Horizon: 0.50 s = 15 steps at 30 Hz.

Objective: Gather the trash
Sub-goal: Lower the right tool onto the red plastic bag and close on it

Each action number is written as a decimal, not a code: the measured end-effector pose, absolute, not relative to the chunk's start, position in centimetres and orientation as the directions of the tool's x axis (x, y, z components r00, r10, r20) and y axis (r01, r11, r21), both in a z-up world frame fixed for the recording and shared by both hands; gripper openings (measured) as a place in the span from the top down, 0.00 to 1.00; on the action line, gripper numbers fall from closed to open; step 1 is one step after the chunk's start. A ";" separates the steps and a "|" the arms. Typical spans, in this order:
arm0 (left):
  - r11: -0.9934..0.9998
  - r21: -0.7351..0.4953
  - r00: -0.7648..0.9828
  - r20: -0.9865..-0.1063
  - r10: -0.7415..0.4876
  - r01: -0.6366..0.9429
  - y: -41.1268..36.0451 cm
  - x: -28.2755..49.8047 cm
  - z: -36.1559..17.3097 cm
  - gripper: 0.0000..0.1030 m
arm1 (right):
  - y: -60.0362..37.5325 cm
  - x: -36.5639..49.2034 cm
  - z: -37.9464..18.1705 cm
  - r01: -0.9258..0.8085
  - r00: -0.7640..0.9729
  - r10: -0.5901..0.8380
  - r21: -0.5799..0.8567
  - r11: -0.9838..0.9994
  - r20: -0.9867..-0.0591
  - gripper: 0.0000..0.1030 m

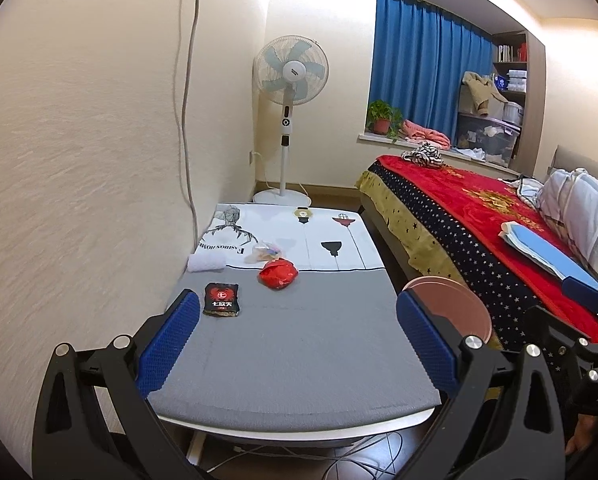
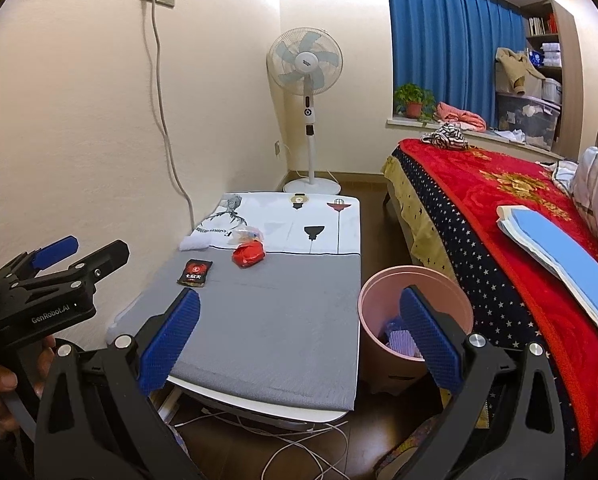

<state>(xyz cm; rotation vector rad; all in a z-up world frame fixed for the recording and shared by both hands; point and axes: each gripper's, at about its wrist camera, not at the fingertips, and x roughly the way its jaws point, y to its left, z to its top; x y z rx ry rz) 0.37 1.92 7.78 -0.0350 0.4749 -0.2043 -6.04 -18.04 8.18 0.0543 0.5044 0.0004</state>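
Three pieces of trash lie on the low table (image 1: 299,360): a black packet with a red logo (image 1: 221,299) (image 2: 195,272), a crumpled red wrapper (image 1: 278,274) (image 2: 249,255), and a clear plastic bag (image 1: 266,251) (image 2: 247,235) behind it. A pink bin (image 2: 383,288) (image 1: 459,300) stands on the floor at the table's right side with wrappers inside. My left gripper (image 1: 299,344) hangs open over the table's near end, holding nothing. My right gripper (image 2: 299,340) is open too, its right finger over the bin. The left gripper (image 2: 65,256) also shows in the right wrist view.
A rolled white towel (image 1: 206,262) lies against the wall. A bed with a red blanket (image 1: 479,216) runs along the right. A standing fan (image 1: 290,76) is in the far corner. A grey cord (image 2: 163,112) hangs down the wall, and white cables (image 2: 299,444) trail under the table.
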 end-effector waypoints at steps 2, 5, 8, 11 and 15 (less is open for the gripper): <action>0.979 -0.084 0.866 -0.457 -0.201 0.183 1.9 0.7 7.6 0.07 | -18.3 -5.6 8.0 0.017 0.873 0.012 0.055 0.998 -0.487 0.05; 0.981 -0.083 0.866 -0.461 -0.196 0.177 1.8 1.6 7.4 0.07 | -18.6 -4.8 7.8 0.020 0.872 0.010 0.057 0.998 -0.489 0.05; 0.982 -0.074 0.866 -0.463 -0.188 0.173 1.8 2.4 7.3 0.07 | -19.0 -3.9 7.8 0.023 0.872 0.008 0.057 0.998 -0.490 0.05; 0.982 -0.072 0.862 -0.472 -0.186 0.172 1.7 3.7 7.1 0.07 | -19.3 -2.7 7.8 0.028 0.875 0.002 0.054 0.998 -0.484 0.05; 0.986 -0.067 0.863 -0.477 -0.168 0.155 1.7 6.1 7.0 0.07 | -19.6 -0.2 7.8 0.039 0.888 -0.014 0.045 0.998 -0.460 0.05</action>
